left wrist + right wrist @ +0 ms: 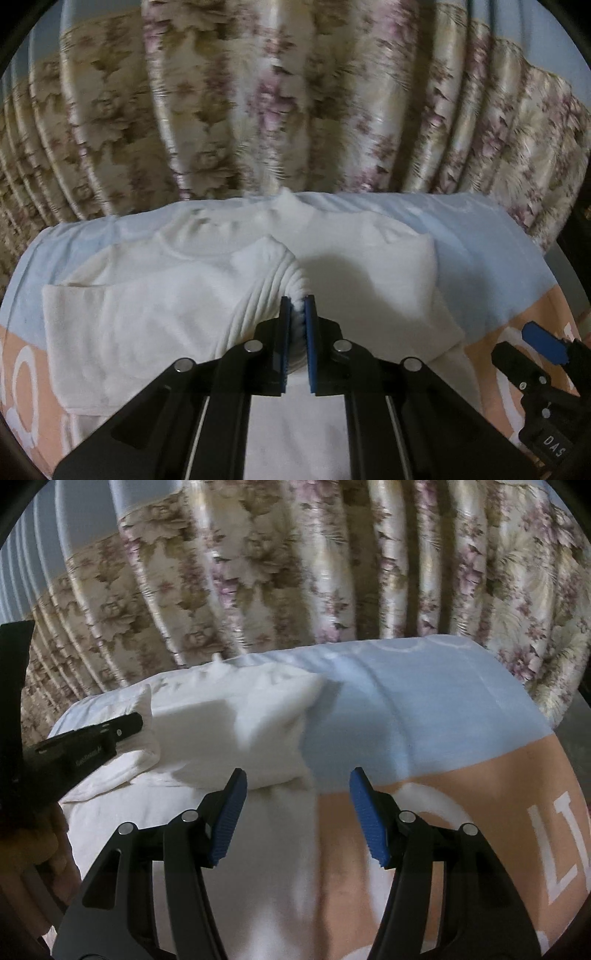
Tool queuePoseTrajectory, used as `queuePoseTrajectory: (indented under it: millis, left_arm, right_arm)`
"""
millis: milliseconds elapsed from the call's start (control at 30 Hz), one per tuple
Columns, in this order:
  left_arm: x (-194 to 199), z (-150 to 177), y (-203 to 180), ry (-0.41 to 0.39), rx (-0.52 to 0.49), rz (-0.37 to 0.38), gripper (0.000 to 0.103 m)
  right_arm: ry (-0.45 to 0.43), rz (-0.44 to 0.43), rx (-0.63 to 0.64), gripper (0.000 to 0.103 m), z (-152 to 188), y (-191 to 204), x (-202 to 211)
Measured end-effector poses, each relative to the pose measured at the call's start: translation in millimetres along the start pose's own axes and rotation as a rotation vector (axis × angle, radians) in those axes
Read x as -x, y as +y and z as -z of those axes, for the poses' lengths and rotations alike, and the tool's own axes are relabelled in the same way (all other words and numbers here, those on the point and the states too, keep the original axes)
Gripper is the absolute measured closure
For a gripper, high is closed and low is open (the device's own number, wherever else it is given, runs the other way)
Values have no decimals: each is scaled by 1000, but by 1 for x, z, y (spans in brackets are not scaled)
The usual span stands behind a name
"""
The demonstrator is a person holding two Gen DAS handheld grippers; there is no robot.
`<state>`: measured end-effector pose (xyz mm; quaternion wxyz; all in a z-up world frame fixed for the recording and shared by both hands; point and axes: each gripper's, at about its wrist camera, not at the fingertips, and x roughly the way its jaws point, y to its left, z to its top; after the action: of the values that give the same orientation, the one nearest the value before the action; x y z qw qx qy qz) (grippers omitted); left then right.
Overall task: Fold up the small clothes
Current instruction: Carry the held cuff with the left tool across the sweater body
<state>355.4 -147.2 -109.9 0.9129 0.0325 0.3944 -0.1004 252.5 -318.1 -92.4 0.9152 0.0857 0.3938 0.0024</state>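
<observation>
**Carrying the pinched fold across the shirt**

The left gripper (297, 306) has its jaws closed on a bunched ribbed part of the white shirt (147, 314), which lies on the blue-and-peach bedsheet (424, 720). The right gripper (297, 786) has its jaws half wide and holds nothing. To fold well, carry the pinched cloth low and straight, line up the edges, and release only when it lies flat.

My left gripper (297, 304) hides the pinched bunch of the white garment (147, 314) behind its pads, and my arms cover the garment's near hem. The floral curtain (258, 103) at the far side is smeared by blur. On the right, the bedsheet (461, 720) lettering runs off the picture's edge, unreadable.
</observation>
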Motion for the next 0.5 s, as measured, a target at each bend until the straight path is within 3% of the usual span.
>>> queuePoseTrajectory:
  millis: [300, 500]
  left_arm:
    - [-26, -6, -43, 18, -45, 26, 96]
    - [-35, -6, -48, 30, -16, 21, 96]
  right_arm:
    - [12, 38, -15, 44, -4, -31, -9]
    - [-41, 105, 52, 44, -15, -39, -10]
